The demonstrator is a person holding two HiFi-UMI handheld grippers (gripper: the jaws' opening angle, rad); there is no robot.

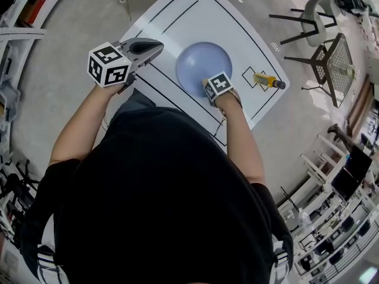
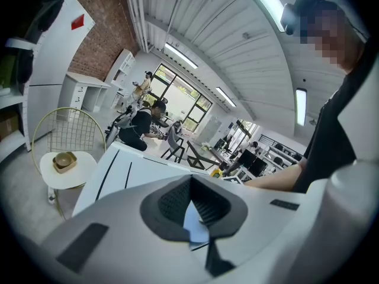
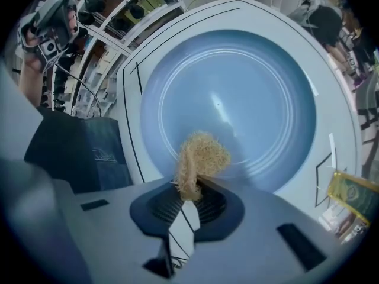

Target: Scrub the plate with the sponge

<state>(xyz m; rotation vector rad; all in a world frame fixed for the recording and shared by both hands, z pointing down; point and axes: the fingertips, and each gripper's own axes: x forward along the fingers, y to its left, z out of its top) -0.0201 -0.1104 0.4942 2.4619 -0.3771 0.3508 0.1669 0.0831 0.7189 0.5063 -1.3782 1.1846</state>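
A round pale-blue plate (image 1: 201, 64) (image 3: 237, 87) lies on the white mat (image 1: 177, 16). My right gripper (image 1: 208, 92) (image 3: 192, 189) is at the plate's near rim, shut on a tan fibrous sponge (image 3: 200, 157). The sponge sticks out past the jaws and rests over the plate's near edge. My left gripper (image 1: 159, 46) (image 2: 190, 195) is held up left of the plate, apart from it. It is shut, with nothing between its fingers. In the left gripper view a sliver of the plate (image 2: 195, 226) shows under the jaws.
A yellow bottle (image 1: 267, 80) (image 3: 349, 195) lies on a marked square at the mat's right. Chairs (image 1: 331, 58) stand on the floor to the right. A small round table with a bowl (image 2: 64, 161) stands beyond the mat's far end, and people sit further back.
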